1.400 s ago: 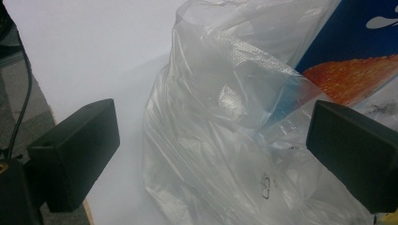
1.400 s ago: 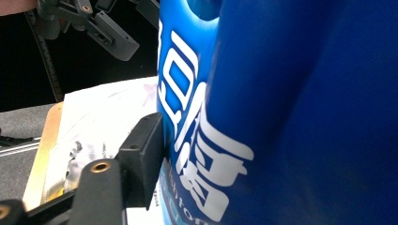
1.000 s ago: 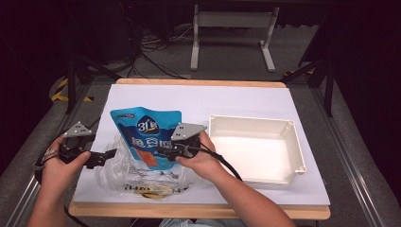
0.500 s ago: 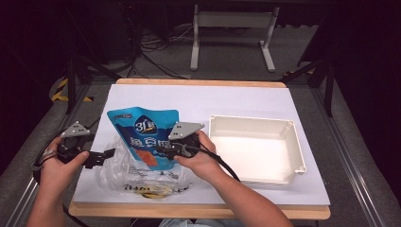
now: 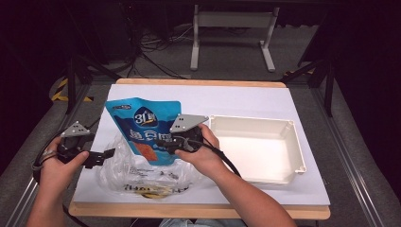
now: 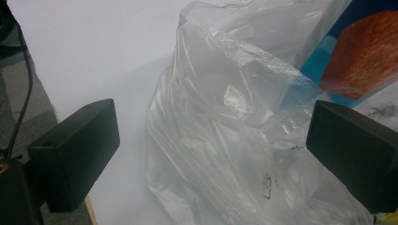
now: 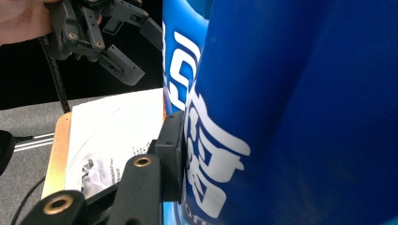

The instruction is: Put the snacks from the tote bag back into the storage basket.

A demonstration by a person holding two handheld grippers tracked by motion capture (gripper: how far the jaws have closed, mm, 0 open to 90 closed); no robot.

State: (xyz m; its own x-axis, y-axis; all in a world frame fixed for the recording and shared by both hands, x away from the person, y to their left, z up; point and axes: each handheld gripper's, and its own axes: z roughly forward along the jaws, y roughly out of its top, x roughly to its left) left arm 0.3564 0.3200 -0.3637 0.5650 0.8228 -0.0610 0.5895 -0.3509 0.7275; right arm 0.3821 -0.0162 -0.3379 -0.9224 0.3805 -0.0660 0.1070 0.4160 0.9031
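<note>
One pouch [image 5: 149, 130] — one bag [image 5: 127, 172] — one tray [image 5: 295, 142]

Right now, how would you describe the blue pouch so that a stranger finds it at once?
On the white table, look left of the empty white tray. The blue pouch stands above a crumpled clear plastic bag, clamped in the right claw. It alone is bright blue, with white lettering and an orange picture.

Bright, even overhead light on the white table [image 5: 246, 101]; dark surroundings; blue pouch [image 7: 300, 108] blurred beside the claw.
</note>
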